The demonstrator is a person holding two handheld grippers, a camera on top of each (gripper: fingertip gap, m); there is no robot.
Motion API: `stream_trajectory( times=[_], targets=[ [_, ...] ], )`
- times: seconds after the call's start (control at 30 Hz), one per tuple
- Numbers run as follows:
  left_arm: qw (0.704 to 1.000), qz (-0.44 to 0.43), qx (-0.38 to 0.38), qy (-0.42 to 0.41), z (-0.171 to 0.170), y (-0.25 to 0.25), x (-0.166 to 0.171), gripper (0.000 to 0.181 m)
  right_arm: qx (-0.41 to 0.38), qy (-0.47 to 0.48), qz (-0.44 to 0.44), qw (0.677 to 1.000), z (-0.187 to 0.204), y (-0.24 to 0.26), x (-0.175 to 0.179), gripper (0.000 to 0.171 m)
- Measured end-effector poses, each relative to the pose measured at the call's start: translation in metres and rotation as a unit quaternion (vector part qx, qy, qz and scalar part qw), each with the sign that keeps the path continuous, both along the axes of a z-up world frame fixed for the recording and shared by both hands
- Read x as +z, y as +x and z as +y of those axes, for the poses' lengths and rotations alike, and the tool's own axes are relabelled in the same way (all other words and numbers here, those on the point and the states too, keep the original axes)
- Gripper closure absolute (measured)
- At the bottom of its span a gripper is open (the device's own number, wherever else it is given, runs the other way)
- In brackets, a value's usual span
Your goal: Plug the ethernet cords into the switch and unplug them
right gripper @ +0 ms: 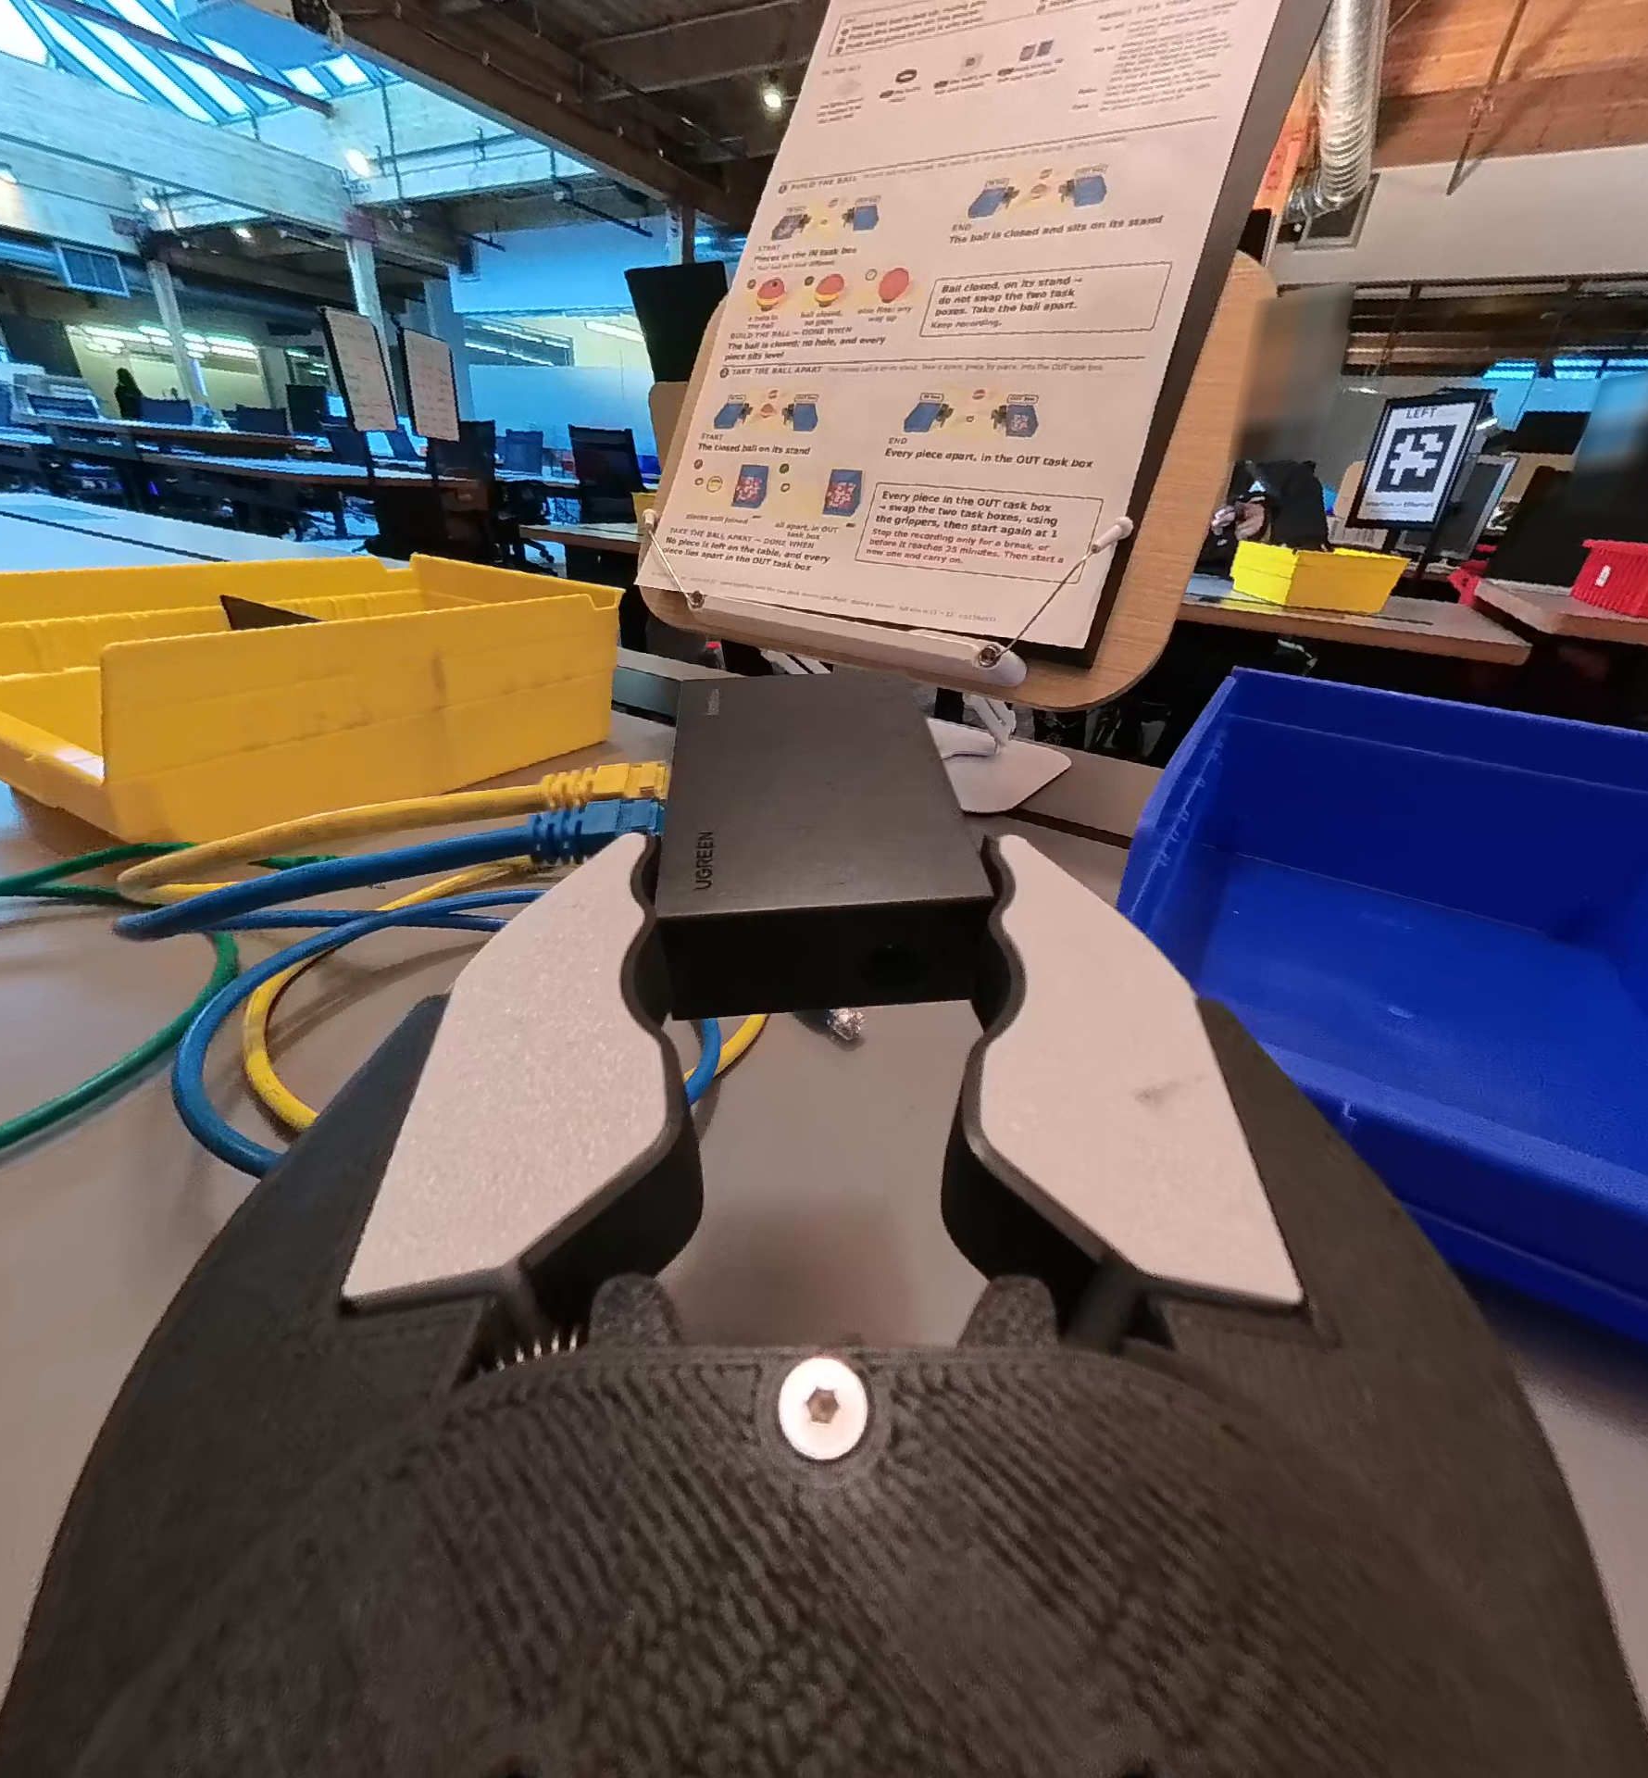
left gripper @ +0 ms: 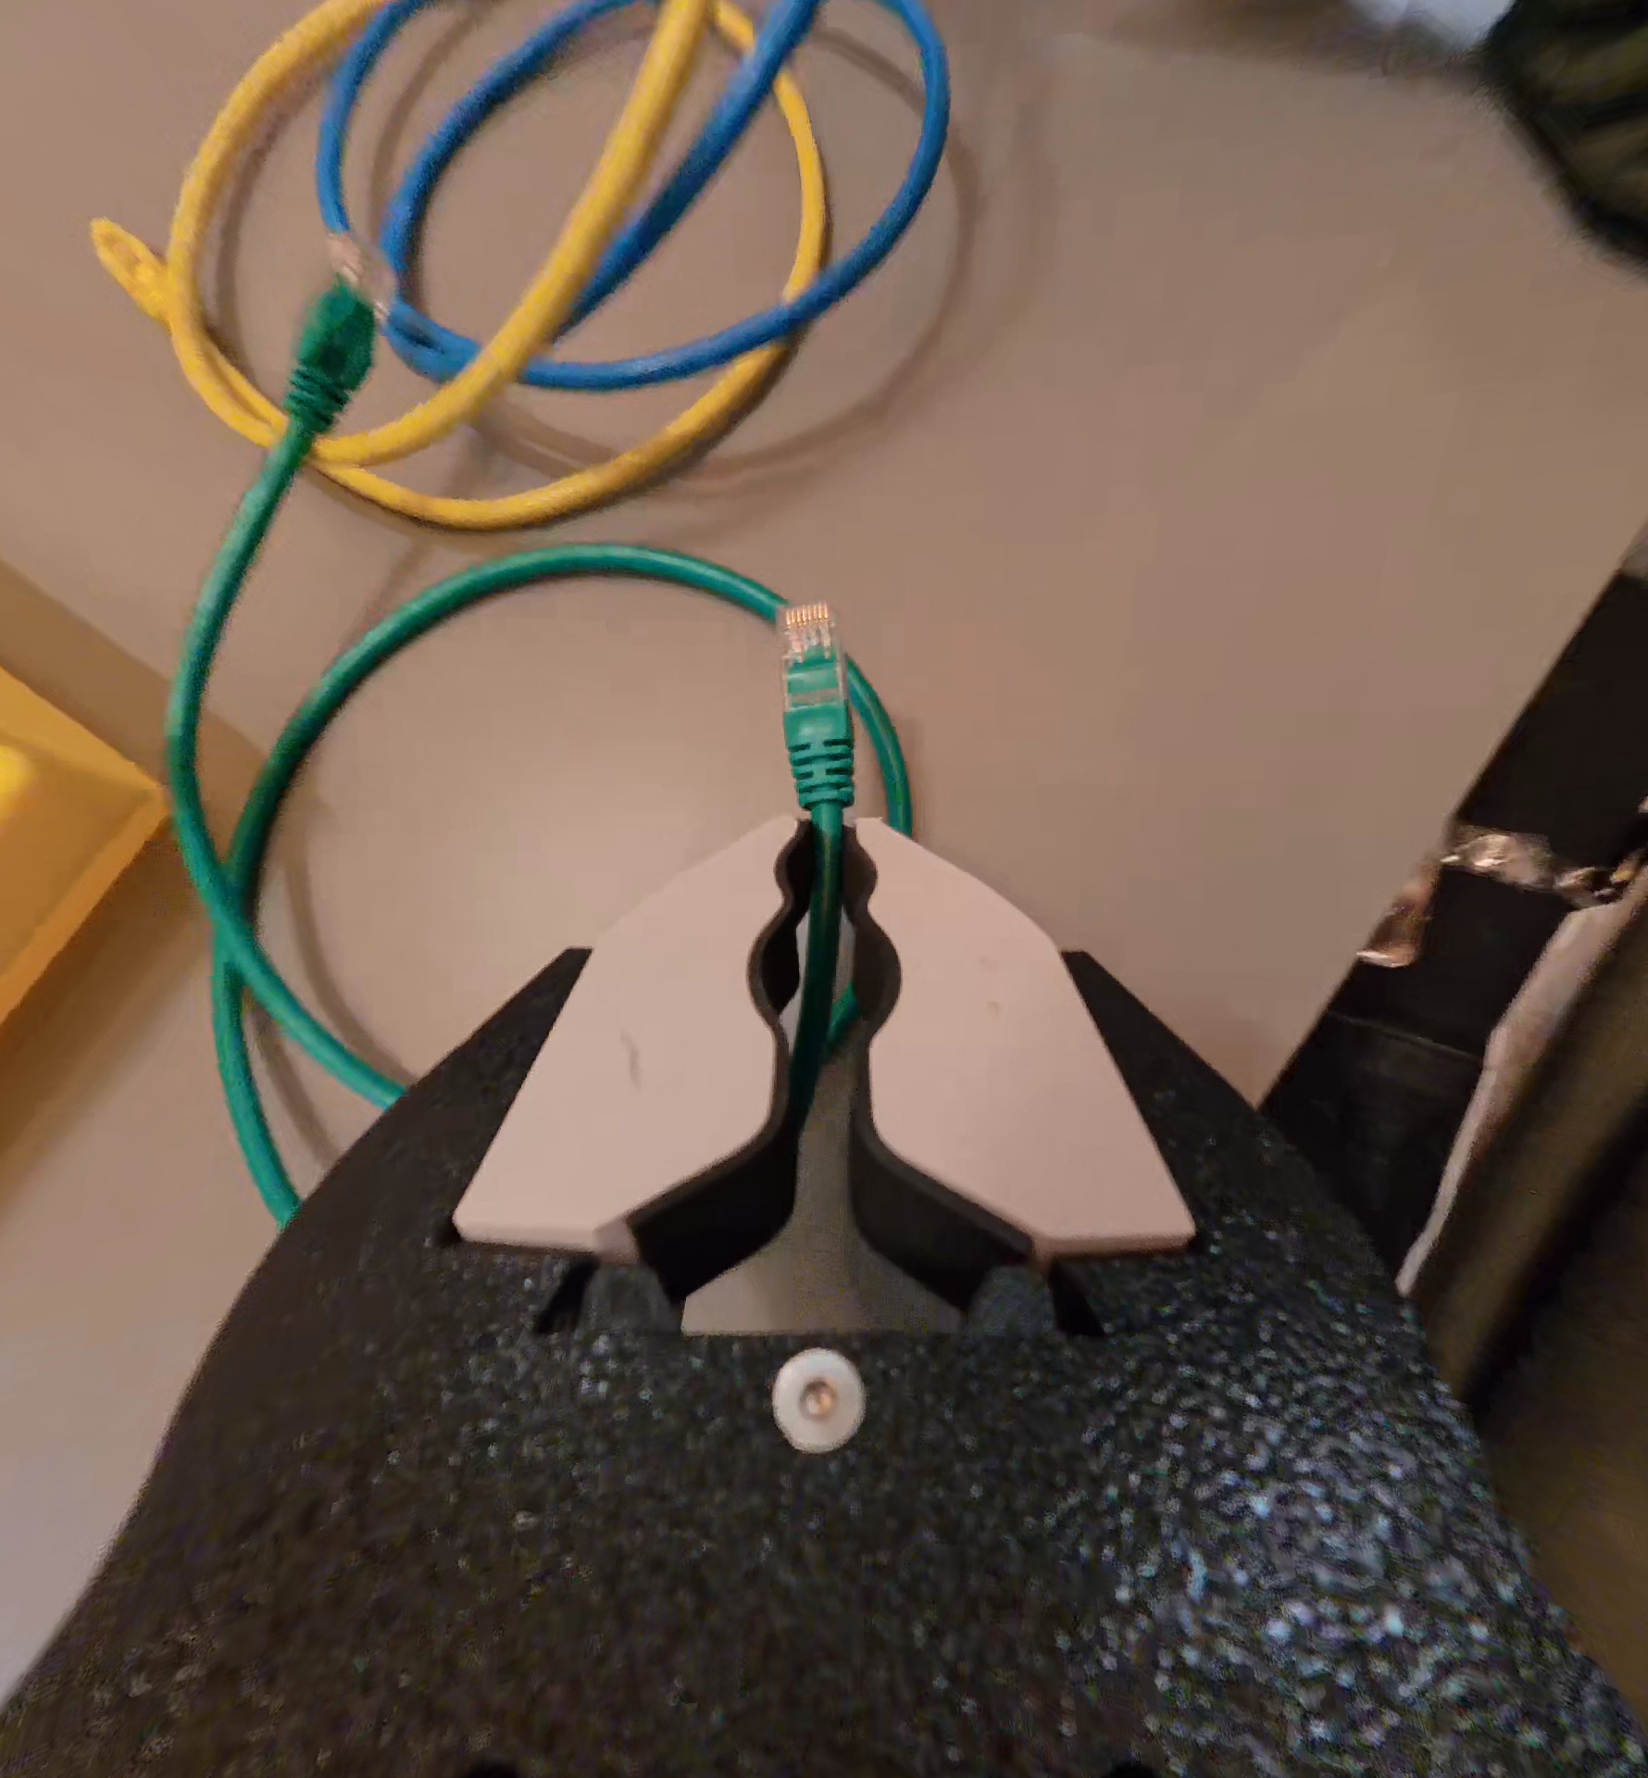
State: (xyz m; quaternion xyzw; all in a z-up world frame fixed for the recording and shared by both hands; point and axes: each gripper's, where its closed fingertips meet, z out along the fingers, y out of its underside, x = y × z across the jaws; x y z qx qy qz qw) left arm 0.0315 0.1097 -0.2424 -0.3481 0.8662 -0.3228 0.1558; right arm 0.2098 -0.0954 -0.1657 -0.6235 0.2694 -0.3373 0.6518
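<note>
My left gripper [left gripper: 825, 837] is shut on the green ethernet cord [left gripper: 815, 962] just behind its plug [left gripper: 809, 673], which points up and away above the table. The cord's other plug [left gripper: 331, 337] lies among the coiled yellow cord [left gripper: 512, 327] and blue cord [left gripper: 666, 361]. My right gripper [right gripper: 820, 866] is shut on the near end of the black switch [right gripper: 801, 818], held by its sides. A yellow plug [right gripper: 609, 784] and a blue plug [right gripper: 599, 825] sit in the switch's left face. The green cord [right gripper: 156, 1039] trails at left.
A yellow bin [right gripper: 272, 693] stands at the back left and shows in the left wrist view [left gripper: 12, 847]. A blue bin [right gripper: 1436, 962] stands at right. A document stand with a printed sheet [right gripper: 936, 366] rises behind the switch. The table edge [left gripper: 1474, 770] runs at right.
</note>
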Motion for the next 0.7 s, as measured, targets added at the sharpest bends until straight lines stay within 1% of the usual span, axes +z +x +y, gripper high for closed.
stream_trajectory(
  times=[0.03,0.1,0.2,0.33,0.43,0.47,0.53,0.6,0.7],
  targets=[
    [1.000,-0.015,0.011,-0.016,0.003,0.001,0.016,0.177,0.000,0.001,0.002,1.000,0.000,0.000,0.000,0.109],
    [0.996,-0.067,0.042,-0.045,0.012,0.006,0.055,0.176,0.005,-0.001,0.001,1.000,0.001,0.000,0.000,0.109],
    [0.979,-0.157,0.085,-0.098,0.023,0.010,0.115,0.176,0.009,-0.014,0.000,1.000,0.004,-0.002,-0.002,0.109],
    [0.953,-0.255,0.126,-0.101,0.038,0.006,0.168,0.176,0.011,-0.027,-0.003,1.000,0.007,-0.003,-0.004,0.109],
    [0.941,-0.293,0.143,-0.091,0.048,-0.004,0.195,0.176,0.008,-0.028,-0.003,1.000,0.007,-0.002,-0.004,0.109],
    [0.947,-0.279,0.137,-0.086,0.047,-0.008,0.195,0.176,0.009,-0.027,-0.003,1.000,0.007,-0.002,-0.004,0.109],
    [0.965,-0.225,0.113,-0.069,0.041,-0.013,0.181,0.176,0.008,-0.022,-0.002,1.000,0.006,-0.002,-0.003,0.109],
    [0.979,-0.179,0.082,-0.044,0.031,-0.014,0.157,0.176,0.016,-0.017,-0.003,1.000,0.006,-0.004,-0.002,0.109],
    [0.990,-0.127,0.055,-0.007,0.015,-0.007,0.120,0.176,0.041,-0.011,-0.009,0.999,0.012,-0.010,0.000,0.109]
  ],
)
